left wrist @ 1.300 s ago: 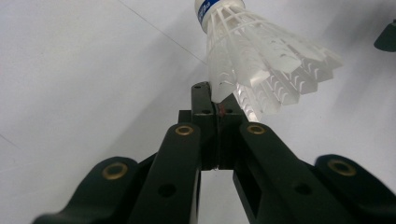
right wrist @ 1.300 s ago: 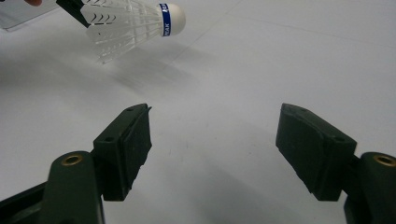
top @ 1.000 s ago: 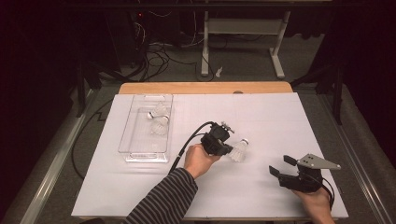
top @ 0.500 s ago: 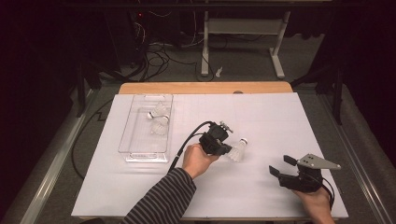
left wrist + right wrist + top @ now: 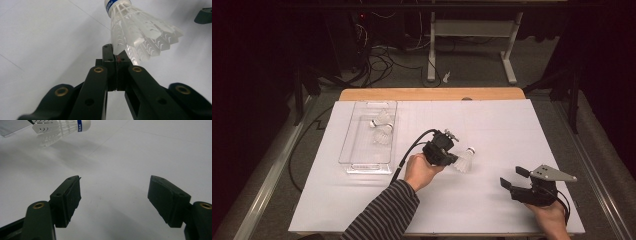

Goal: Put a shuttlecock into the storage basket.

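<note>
Right gripper (image 5: 518, 181) sits nearest me at the lower right of the high view, its jaws spread wide with nothing between them, hovering just above the white table sheet (image 5: 492, 125). I judge I keep it there idle and out of the way, since the work at this moment belongs to my other hand. In the right gripper view the bare sheet lies between the two pads, and the shuttlecock shows far off in the upper left corner.

Farther up, near the middle of the high view, my left gripper (image 5: 453, 159) is clamped on the shuttlecock (image 5: 465, 160). In the left gripper view the jaws are pressed together on the edge of the white feathered skirt (image 5: 140, 32), with the blue-banded cork pointing away toward the top of the frame. Pinching the skirt rim rather than the round cork gives the flat pads something thin to bite, though the hold looks light.

Farthest, at the upper left of the sheet, a clear plastic tray (image 5: 354, 161) holds two more shuttlecocks (image 5: 382, 127). I judge the held one is bound for it.
</note>
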Demonstrator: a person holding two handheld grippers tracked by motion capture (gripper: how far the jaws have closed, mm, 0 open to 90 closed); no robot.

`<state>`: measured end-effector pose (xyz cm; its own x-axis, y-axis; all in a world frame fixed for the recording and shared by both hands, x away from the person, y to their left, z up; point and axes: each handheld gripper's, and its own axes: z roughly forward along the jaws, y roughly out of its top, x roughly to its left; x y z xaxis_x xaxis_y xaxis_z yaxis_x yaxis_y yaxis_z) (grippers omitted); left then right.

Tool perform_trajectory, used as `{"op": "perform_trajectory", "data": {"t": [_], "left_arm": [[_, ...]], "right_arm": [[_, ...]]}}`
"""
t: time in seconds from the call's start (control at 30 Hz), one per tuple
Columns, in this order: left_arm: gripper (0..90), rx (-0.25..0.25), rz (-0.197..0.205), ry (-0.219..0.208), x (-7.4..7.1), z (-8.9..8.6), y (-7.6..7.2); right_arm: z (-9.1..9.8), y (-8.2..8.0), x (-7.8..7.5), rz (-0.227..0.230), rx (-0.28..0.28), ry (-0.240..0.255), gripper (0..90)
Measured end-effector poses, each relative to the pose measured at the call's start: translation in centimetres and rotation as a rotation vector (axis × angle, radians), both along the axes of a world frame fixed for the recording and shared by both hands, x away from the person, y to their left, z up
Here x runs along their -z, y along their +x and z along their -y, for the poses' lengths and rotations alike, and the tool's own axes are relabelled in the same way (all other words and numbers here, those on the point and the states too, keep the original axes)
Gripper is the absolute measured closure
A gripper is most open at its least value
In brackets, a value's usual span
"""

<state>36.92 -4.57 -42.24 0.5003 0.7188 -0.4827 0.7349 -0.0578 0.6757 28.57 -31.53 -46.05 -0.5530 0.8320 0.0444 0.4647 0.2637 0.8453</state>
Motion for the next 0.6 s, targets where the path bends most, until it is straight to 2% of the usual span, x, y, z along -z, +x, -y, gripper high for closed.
{"op": "perform_trajectory", "data": {"t": [0.6], "left_arm": [[89.6,-0.001,0.000,0.001,-0.15,-0.84,-0.19]], "right_arm": [[-0.01,0.00,0.01,-0.002,0.000,0.000,27.3]]}}
